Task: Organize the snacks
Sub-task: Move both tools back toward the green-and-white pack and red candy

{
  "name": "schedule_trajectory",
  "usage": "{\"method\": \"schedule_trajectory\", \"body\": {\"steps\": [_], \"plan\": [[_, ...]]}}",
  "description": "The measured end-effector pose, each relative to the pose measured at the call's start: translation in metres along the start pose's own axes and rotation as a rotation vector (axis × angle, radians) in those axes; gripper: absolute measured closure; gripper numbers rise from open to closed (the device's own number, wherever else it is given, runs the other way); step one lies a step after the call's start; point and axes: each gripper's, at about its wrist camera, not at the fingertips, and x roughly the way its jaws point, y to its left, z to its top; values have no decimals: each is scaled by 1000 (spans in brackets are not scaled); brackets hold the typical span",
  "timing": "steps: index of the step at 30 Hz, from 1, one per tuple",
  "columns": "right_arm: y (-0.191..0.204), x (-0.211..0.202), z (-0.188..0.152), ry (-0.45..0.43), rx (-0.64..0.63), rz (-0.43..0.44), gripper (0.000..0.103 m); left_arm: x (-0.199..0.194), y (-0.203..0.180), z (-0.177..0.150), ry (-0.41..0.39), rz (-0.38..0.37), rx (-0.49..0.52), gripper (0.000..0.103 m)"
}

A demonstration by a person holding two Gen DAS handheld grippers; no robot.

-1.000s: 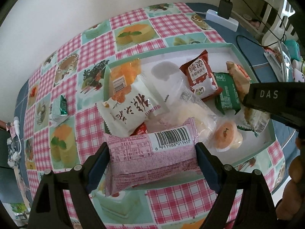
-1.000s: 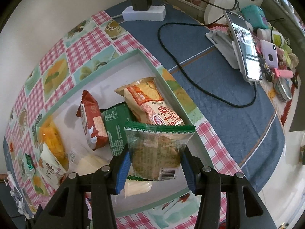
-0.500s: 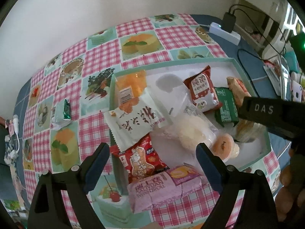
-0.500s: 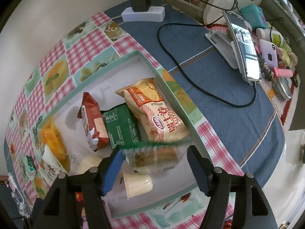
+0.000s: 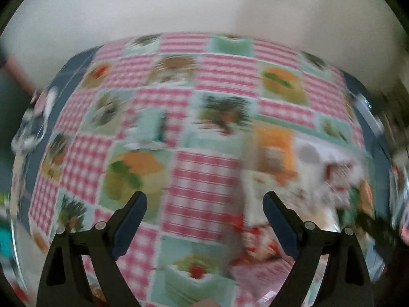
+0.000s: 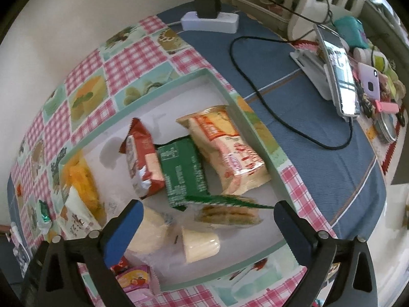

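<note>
Right gripper point(image 6: 205, 213) jaws opening, nothing pressed; green-edged biscuit packet point(image 6: 227, 211) lies free between them, inside tray point(image 6: 163, 85) with other snacks. Left gripper point(image 5: 204, 206) wide open, empty, over tablecloth point(image 5: 204, 171), likely seeking next snack.

Soft daylight (left wrist view motion-blurred)

Power strip point(image 6: 209, 21), black cable point(image 6: 268, 107), propped phone point(image 6: 338, 76), patchwork tablecloth point(image 6: 143, 53)

Lived-in home: food-print checked tablecloth point(image 6: 120, 58), power strip point(image 6: 212, 21) with charger, propped phone point(image 6: 337, 76), clutter.
</note>
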Motion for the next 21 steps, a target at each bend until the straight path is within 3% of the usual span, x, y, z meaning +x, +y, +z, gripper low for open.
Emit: {"method": "schedule_trajectory", "body": {"steps": [7, 13, 21], "plan": [[35, -11, -11, -47, -113, -11, 0, 21, 75, 18, 51, 103, -175, 11], [67, -29, -23, -96, -189, 38, 0, 26, 109, 25, 41, 201, -186, 11], [114, -45, -44, -128, -286, 96, 0, 31, 133, 29, 54, 203, -190, 11]]}}
